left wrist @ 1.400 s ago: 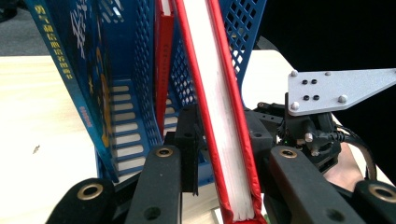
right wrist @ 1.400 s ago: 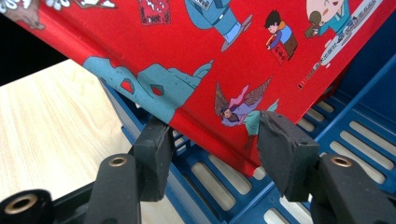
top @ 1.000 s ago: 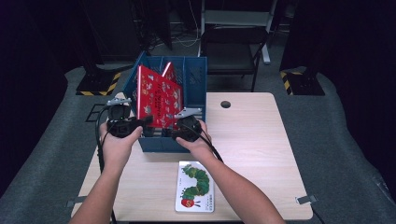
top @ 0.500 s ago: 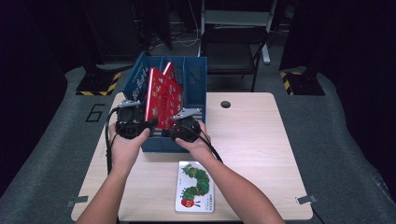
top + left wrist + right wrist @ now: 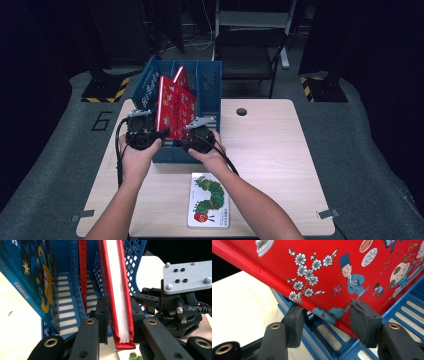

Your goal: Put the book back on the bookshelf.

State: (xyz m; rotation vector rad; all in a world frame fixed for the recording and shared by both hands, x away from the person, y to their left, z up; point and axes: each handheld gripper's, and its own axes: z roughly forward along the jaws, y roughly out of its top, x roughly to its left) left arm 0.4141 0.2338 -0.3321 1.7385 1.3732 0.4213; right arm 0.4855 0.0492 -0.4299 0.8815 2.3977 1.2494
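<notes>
A red picture book (image 5: pixel 175 107) stands tilted in the blue slotted file box (image 5: pixel 210 85) at the table's back left. My left gripper (image 5: pixel 159 135) is shut on its near lower edge; in the left gripper view the pads (image 5: pixel 102 315) press both covers of the red book (image 5: pixel 117 290) just above its bottom. My right gripper (image 5: pixel 189 136) is at the box's front on the book's other side. In the right gripper view its jaws (image 5: pixel 329 320) stand apart against the illustrated cover (image 5: pixel 337 270), over the box rim (image 5: pixel 294 312), with nothing pinched between them.
A blue picture book (image 5: pixel 30 277) leans in the box's left slot and a thin red one (image 5: pixel 83 277) stands in the middle. A white caterpillar book (image 5: pixel 210 200) lies flat near the front edge. A black chair (image 5: pixel 250 55) stands behind the table.
My left gripper has shifted right, closer to the red book's lower edge. The right gripper and the book have hardly moved.
</notes>
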